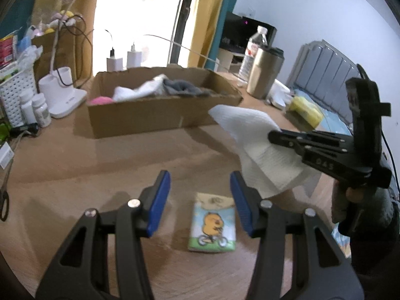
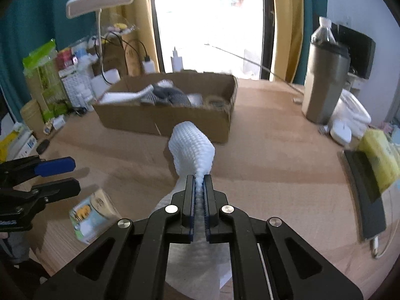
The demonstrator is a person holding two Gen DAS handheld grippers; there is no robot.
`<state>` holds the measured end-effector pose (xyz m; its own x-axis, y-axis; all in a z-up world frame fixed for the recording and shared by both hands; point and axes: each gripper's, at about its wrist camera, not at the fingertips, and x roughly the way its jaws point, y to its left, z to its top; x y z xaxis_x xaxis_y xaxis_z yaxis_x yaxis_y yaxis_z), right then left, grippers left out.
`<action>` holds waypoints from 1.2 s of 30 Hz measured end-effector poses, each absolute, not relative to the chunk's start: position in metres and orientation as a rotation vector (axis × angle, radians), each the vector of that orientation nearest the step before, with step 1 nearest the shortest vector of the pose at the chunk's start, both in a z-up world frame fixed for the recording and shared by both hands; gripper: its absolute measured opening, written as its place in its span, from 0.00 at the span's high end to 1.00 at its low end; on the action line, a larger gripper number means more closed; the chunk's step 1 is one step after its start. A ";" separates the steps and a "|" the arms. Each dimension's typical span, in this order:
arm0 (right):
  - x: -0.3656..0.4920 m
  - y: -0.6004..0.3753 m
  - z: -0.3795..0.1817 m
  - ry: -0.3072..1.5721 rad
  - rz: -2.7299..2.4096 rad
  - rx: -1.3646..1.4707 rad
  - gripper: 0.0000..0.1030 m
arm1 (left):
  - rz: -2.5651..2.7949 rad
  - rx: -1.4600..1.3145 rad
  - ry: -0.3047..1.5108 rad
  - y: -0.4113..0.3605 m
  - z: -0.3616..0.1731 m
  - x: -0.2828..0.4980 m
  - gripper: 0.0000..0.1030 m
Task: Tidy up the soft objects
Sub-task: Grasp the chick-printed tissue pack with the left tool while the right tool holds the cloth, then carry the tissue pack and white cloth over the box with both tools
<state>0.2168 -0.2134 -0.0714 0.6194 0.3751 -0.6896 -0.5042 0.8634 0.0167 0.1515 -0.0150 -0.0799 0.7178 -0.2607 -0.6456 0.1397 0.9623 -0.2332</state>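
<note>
My right gripper [image 2: 199, 178] is shut on a white textured paper towel [image 2: 192, 145], which sticks up past the jaws and hangs below them, lifted off the wooden table [image 2: 262, 155]. From the left wrist view the same towel [image 1: 252, 135] hangs from the right gripper [image 1: 272, 135] at the right. My left gripper [image 1: 200, 177] is open with nothing between its blue pads, above a small tissue pack [image 1: 212, 225] with a cartoon print lying on the table. That pack [image 2: 92, 215] lies at the lower left in the right wrist view. A cardboard box [image 1: 160, 105] with white, grey and pink soft items stands behind.
A steel tumbler [image 2: 325, 82] and water bottle [image 2: 323, 32] stand at the right, with a yellow sponge [image 2: 377, 160] and a phone [image 2: 365, 195] nearer the right edge. White basket [image 1: 15, 95], pill bottles [image 1: 41, 110], a lamp base [image 1: 62, 92] and chargers crowd the left.
</note>
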 end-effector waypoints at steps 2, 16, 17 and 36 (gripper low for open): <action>0.217 -0.211 -0.065 0.732 0.516 -0.186 0.94 | -0.220 -0.177 0.736 -0.012 -0.078 0.153 0.50; 0.220 -0.222 -0.060 0.715 0.505 -0.162 0.94 | -0.290 -0.021 0.883 -0.060 -0.112 0.156 0.44; 0.221 -0.225 -0.059 0.715 0.502 -0.156 0.94 | -0.287 -0.017 0.885 -0.061 -0.112 0.157 0.44; 0.231 -0.238 -0.037 0.633 0.515 -0.116 0.94 | -0.235 -0.028 0.817 -0.050 -0.093 0.160 0.54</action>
